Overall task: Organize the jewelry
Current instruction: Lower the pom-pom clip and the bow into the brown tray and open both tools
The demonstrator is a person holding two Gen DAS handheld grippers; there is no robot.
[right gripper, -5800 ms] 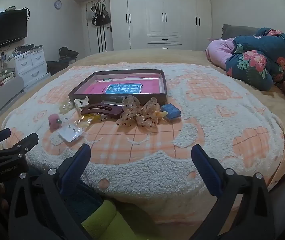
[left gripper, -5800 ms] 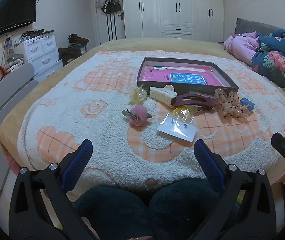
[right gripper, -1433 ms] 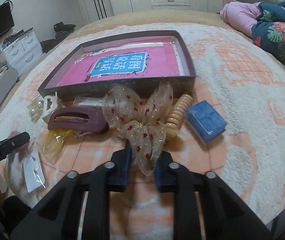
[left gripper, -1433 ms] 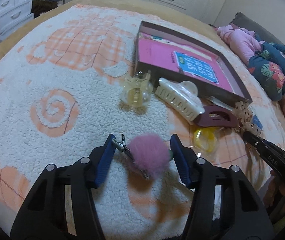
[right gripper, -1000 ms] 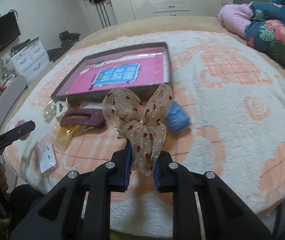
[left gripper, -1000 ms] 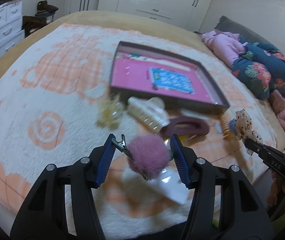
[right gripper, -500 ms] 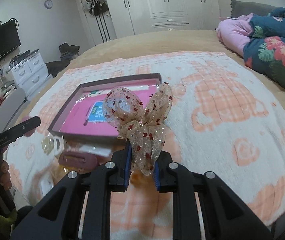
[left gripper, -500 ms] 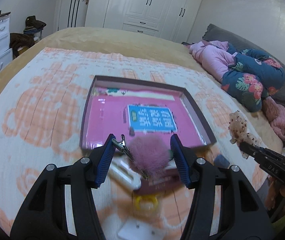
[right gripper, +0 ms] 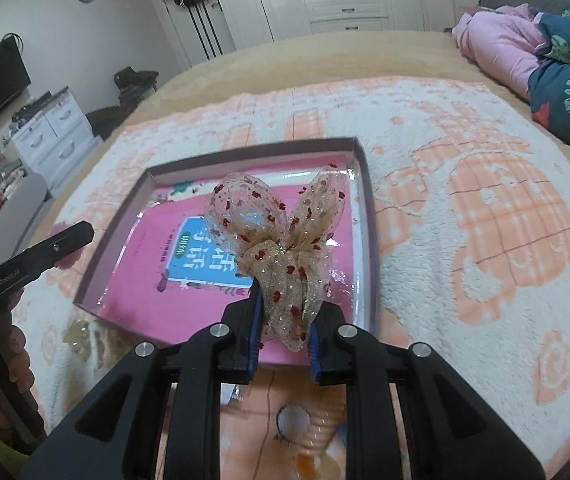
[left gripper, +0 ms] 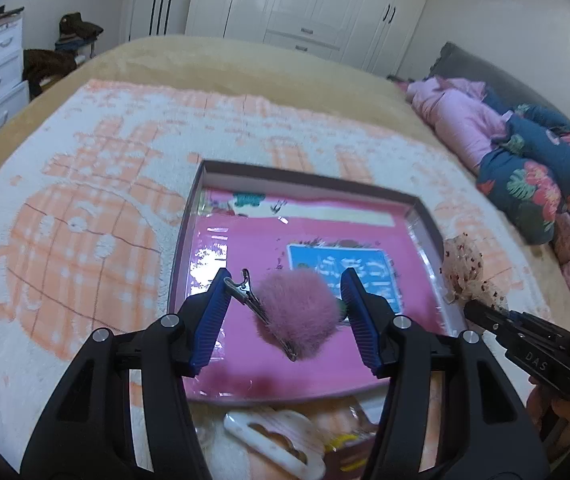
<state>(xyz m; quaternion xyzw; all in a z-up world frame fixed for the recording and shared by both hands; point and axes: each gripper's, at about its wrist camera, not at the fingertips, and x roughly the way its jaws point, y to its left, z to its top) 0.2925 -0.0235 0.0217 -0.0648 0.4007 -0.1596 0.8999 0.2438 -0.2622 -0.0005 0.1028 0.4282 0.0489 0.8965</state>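
Note:
My left gripper (left gripper: 285, 312) is shut on a pink pom-pom hair clip (left gripper: 295, 312) and holds it above the near part of the open box (left gripper: 189, 216) with a pink floor. My right gripper (right gripper: 283, 340) is shut on a sheer gold bow with red dots (right gripper: 281, 240) and holds it above the box's (right gripper: 367, 184) near right part. The bow (left gripper: 463, 268) and the right gripper also show at the right edge of the left wrist view. The left gripper's arm (right gripper: 29, 264) shows at the left of the right wrist view.
A cream claw clip (left gripper: 273, 440) and a yellow item (left gripper: 349, 444) lie on the blanket (left gripper: 77, 240) just before the box. A peach ridged clip (right gripper: 321, 424) lies under my right gripper. Folded clothes (right gripper: 541, 48) sit at the far right. White drawers (right gripper: 53, 132) stand left.
Both grippers have lifted their items off the blanket and moved forward; they now hover over the box, closer to it than half a second ago.

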